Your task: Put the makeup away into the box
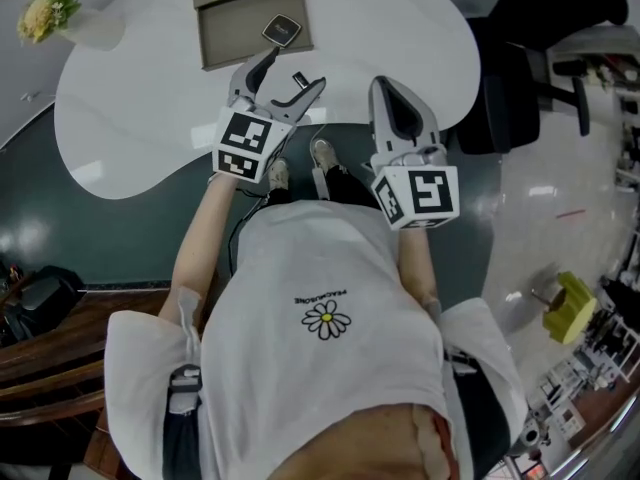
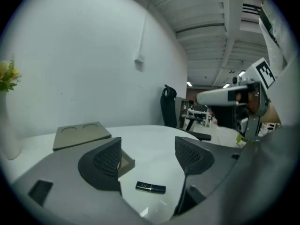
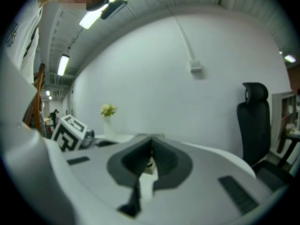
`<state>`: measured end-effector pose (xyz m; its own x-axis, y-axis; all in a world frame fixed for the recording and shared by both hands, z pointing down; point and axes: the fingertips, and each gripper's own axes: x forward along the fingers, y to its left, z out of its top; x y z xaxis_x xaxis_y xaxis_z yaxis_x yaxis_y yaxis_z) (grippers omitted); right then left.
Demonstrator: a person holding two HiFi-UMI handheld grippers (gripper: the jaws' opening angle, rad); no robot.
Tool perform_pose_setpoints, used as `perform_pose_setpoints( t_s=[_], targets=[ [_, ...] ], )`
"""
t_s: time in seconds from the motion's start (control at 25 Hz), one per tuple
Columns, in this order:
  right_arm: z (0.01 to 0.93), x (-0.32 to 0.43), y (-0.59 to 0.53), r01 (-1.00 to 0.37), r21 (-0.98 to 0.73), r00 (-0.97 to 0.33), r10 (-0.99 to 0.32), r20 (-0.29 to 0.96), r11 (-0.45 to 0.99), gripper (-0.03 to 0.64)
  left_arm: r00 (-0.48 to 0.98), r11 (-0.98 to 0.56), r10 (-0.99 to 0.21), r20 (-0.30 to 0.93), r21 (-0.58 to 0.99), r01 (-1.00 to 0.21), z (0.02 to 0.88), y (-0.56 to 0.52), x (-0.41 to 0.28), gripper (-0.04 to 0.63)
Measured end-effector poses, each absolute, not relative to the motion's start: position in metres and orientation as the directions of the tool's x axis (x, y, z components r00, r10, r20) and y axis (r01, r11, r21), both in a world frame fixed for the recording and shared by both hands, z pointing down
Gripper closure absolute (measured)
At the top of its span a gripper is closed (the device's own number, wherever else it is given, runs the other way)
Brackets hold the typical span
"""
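Table [image 1: 130,118]: a white, curved top is being viewed from above, with a person in a white shirt standing at its near edge
Chair [image 1: 520,78]: a black office chair is being left just beside the table's right end
Box [image 1: 240,40]: a flat taupe box is being kept at the table's far side, with a matching panel [image 2: 79,134] bearing two round recesses lying right behind it
Left gripper [image 2: 149,153]: it is being held low over the table near the box, its jaws being kept released and wide apart
Right gripper [image 3: 151,159]: it is being held beside the left one, its jaws being kept clenched together
Compact [image 1: 282,30]: a dark square case is being shown at the box's near right corner
Makeup tube [image 2: 151,187]: a small dark tube is being left lying flat on the table outside the box, in line with the gap between the left gripper's jaws and touched by neither
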<state>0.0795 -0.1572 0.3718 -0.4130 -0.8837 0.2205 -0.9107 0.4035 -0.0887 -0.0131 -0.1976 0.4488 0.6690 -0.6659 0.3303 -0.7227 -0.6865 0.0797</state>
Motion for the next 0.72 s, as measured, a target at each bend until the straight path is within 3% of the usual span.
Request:
perform_pose_setpoints(
  t_s=[0.32,0.72],
  targets=[
    [0.385,0.113,-0.146,-0.941,-0.095,-0.339,-0.905,0.257,0.325,0.586,0.630,-0.769,-0.461,0.625,0.073,-0.635,0.566,-0.178,0.006,0.218],
    [0.393,0.133,-0.140,-0.954,-0.096,-0.298,-0.913,0.278,0.283,0.588,0.574,-0.782,-0.368,0.732,0.090,-0.616,0.612,-0.177,0.006,0.219]
  ],
)
